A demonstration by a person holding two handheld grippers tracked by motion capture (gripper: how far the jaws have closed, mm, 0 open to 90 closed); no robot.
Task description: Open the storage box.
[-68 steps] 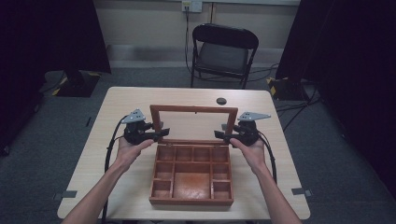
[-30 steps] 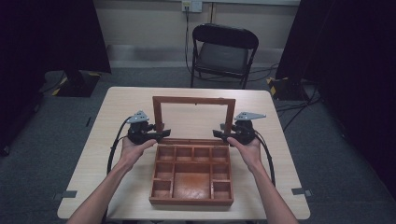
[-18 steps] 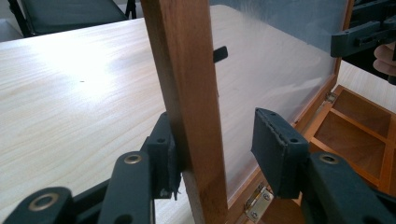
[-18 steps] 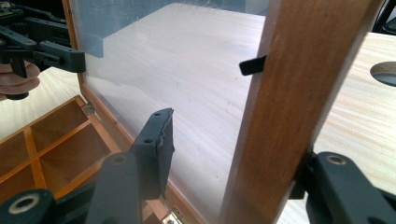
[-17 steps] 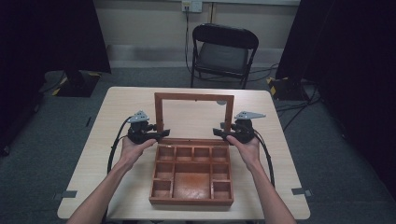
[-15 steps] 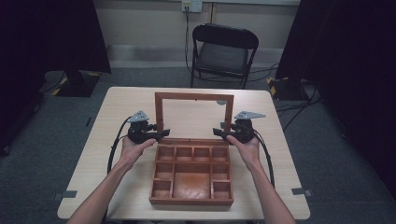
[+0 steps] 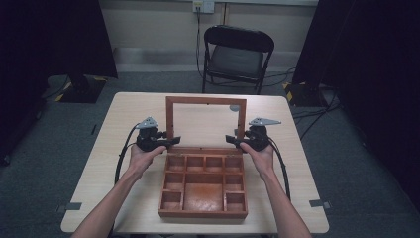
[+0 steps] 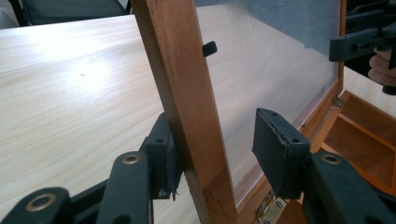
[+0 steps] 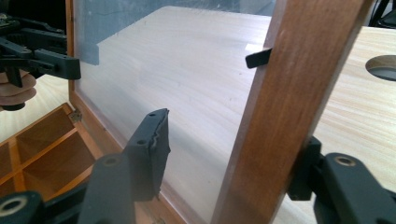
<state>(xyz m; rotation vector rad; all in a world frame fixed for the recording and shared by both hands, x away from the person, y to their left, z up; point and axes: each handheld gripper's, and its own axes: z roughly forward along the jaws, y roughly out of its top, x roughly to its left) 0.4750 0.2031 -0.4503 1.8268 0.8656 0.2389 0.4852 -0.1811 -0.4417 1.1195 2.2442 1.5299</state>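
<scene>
The wooden box sits toward the 6 o'clock side of the surface. Its glass-paned lid is already raised and stands about upright along the box's 12 o'clock edge. I judge the opening to be nearly done. What is left is to let go and see whether the lid stays up by itself, then draw both hands clear.

My left jaws straddle the lid's 9 o'clock post low down, spread rather than clamped. One pad lies against the wood, and the other seems to stand off on the glass side, though that angle is awkward. My right jaws straddle the 3 o'clock post the same way and have just been opening, with the post between them and no squeeze on it.

The high view shows the whole layout, with compartments that look empty. The gripper views add the slack at each post, a brass hinge and a small black clip holding the pane.
</scene>
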